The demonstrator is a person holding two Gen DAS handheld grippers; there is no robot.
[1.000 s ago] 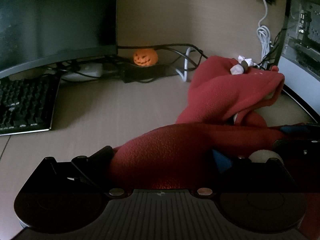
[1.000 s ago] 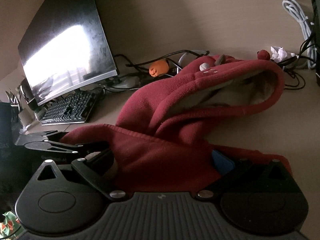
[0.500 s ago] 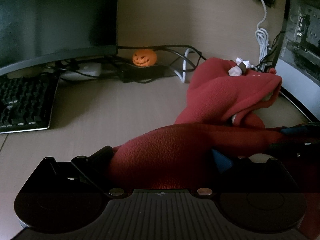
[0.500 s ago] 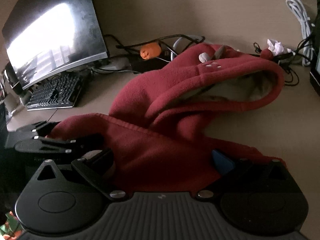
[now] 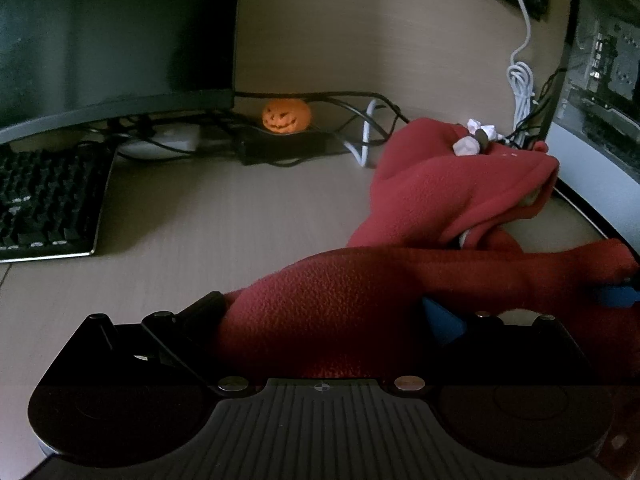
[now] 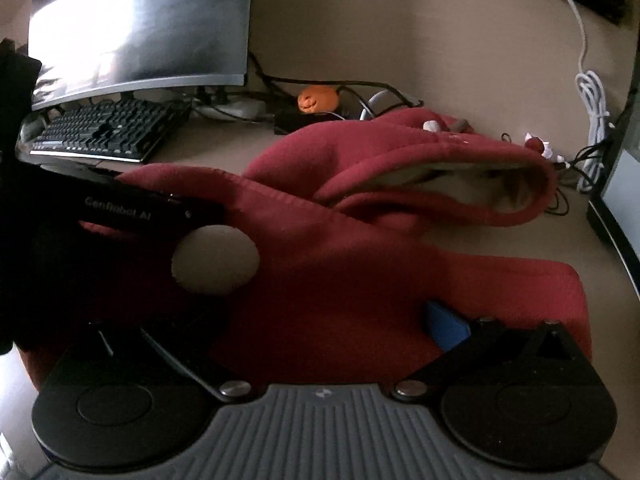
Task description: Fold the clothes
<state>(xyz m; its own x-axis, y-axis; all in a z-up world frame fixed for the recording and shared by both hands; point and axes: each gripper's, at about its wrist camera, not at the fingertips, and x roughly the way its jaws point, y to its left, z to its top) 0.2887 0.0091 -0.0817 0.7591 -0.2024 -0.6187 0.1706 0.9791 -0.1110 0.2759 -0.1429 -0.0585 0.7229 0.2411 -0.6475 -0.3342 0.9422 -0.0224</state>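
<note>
Fleece (image 5: pixel 420 280) lay bunched on the desk (image 5: pixel 224 216) before the monitor (image 5: pixel 112 36); left gripper (image 5: pixel 324 320) and right gripper (image 6: pixel 324 320) each clenched a fold of it.

Each tool (image 5: pixel 324 312) (image 6: pixel 332 320) is black, with a grey ribbed housing, silver screws and one blue pad (image 6: pixel 446 328).
</note>
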